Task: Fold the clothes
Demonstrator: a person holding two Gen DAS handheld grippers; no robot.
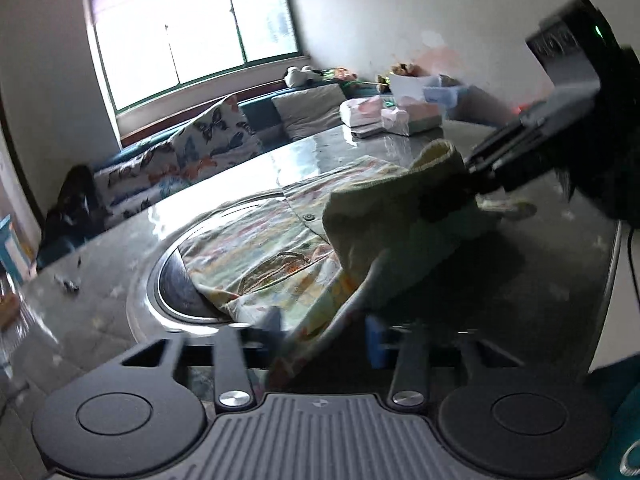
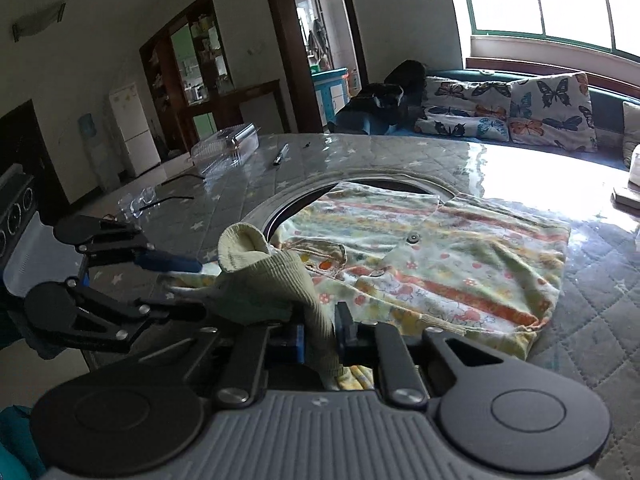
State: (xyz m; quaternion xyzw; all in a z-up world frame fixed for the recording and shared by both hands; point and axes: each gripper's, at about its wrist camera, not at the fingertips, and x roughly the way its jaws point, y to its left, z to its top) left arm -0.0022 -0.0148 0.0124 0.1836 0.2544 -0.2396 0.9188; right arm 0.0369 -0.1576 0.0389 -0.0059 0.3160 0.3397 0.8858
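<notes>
Both clamped on the garment's (image 2: pixel 440 264) lifted ribbed cuff (image 2: pixel 256 276) (right gripper (image 2: pixel 320 336) underneath, left gripper (image 2: pixel 188 284) beside it), garment body stretching ahead across the table (image 2: pixel 400 152).

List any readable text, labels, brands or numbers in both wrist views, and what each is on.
None can be read.
Left gripper body: a small round emblem, no letters.
Right gripper body: the same emblem, too small to read.
Teal item at the frame edge: a white mark, cut off.
Garment print: pictures only, no words.

Black linkage fingers (image 2: pixel 188 266), blue pads, silver screws; possibly teal sleeve (image 2: pixel 16 440).
</notes>
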